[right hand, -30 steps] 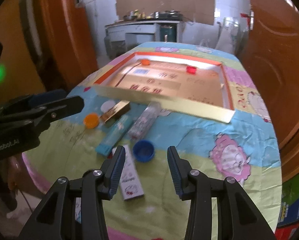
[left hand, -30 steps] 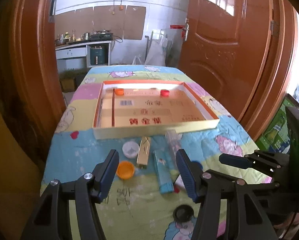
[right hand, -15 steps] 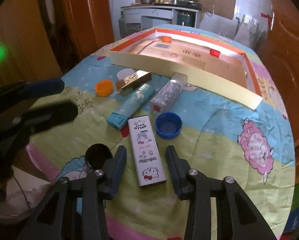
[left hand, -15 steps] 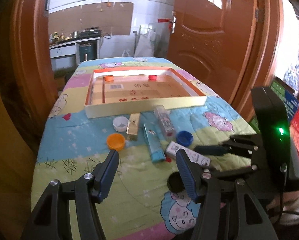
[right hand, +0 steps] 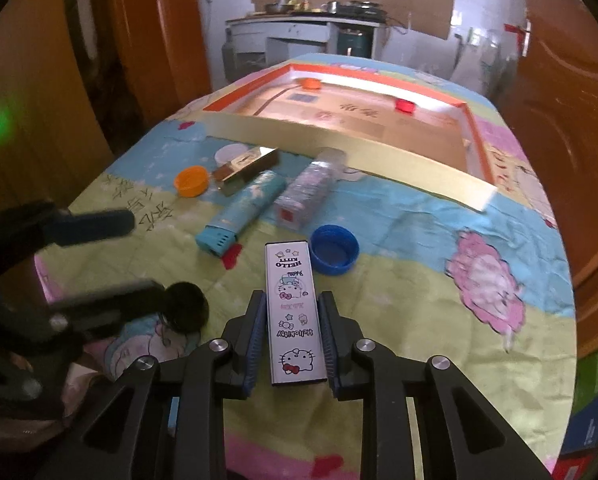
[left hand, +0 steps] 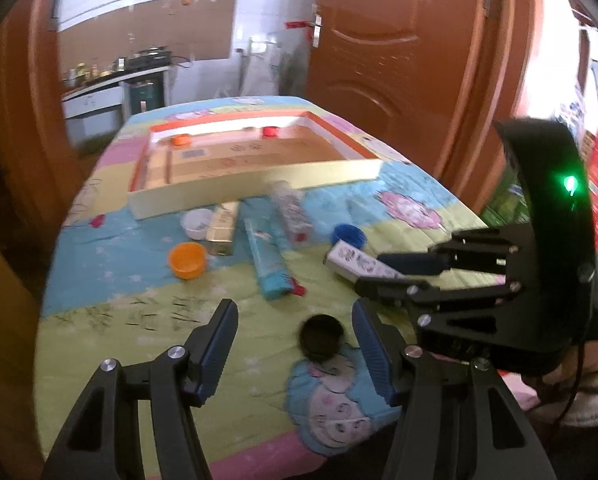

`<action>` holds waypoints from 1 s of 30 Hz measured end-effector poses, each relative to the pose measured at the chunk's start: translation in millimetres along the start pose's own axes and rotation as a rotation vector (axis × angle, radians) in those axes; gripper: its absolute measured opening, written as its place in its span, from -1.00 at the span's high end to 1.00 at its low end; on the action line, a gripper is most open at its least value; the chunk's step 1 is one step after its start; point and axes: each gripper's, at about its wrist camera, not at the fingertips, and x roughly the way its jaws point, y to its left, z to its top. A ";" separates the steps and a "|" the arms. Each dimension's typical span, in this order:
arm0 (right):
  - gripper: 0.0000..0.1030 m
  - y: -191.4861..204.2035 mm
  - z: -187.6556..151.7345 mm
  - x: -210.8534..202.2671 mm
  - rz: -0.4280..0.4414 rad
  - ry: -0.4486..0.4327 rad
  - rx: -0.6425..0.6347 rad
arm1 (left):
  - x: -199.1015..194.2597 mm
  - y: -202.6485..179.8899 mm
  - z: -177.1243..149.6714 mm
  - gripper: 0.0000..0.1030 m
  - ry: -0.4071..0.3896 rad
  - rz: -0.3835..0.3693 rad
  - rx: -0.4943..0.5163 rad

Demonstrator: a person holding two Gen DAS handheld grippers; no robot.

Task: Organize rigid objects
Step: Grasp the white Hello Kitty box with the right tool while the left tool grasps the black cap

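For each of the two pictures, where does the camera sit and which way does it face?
Left wrist: on the left gripper, facing down across the table; open jaws flank the black cap; the right gripper shows at right.
Right wrist: on the right gripper, jaws just closed on the Hello Kitty box; the left gripper shows at left.
Shared: the box tray, the orange cap, the blue cap.

**Daylight from the back, soft blur up front**

Daylight enters from the far tiled room, glaring on the tray's far wall. Both fisheye views bow the doors and darken at the corners. The left view is motion-smeared; the black cap looks fuzzy
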 end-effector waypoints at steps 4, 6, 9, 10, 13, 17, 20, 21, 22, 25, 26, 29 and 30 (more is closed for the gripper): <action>0.48 -2.7 -7.4 -6.2 0.002 -0.003 0.017 | 10.7 -8.2 -2.3 -0.15 0.025 -0.005 0.024; 0.48 -2.2 -9.9 -5.1 0.005 0.001 0.020 | 18.4 -8.9 -3.7 -0.15 0.042 0.004 0.023; 0.48 -2.1 -11.2 -4.6 0.011 0.000 0.027 | 28.1 -8.3 -5.2 0.01 0.064 0.023 0.022; 0.48 -2.4 -11.3 -4.5 0.012 0.000 0.029 | 31.3 -7.6 -6.1 0.21 0.072 0.026 0.021; 0.48 -4.6 -11.7 -4.8 0.008 -0.002 0.036 | 32.2 -6.9 -8.6 0.42 0.059 0.038 0.034; 0.48 -6.4 -11.9 -5.6 0.008 -0.005 0.044 | 29.5 -7.8 -10.0 0.42 0.048 0.034 0.045; 0.48 -4.8 -11.1 -6.8 0.012 -0.010 0.041 | 26.6 -7.6 -8.0 0.42 0.039 0.038 0.046; 0.48 -4.0 -10.6 -7.3 0.014 -0.012 0.039 | 24.8 -6.9 -6.8 0.42 0.034 0.040 0.043; 0.48 -3.3 -10.2 -7.8 0.016 -0.014 0.036 | 22.9 -5.9 -5.4 0.42 0.029 0.041 0.040; 0.48 -0.9 -8.1 -9.7 0.021 -0.021 0.030 | 18.8 -3.1 -0.2 0.42 0.020 0.046 0.029; 0.48 -0.3 -7.2 -10.3 0.023 -0.024 0.029 | 17.0 -1.7 1.7 0.42 0.015 0.047 0.024; 0.48 0.8 -4.4 -12.8 0.025 -0.033 0.027 | 13.9 1.5 6.6 0.42 0.005 0.050 0.011; 0.48 0.9 -3.3 -13.5 0.026 -0.036 0.027 | 12.9 2.9 8.5 0.42 0.002 0.053 0.007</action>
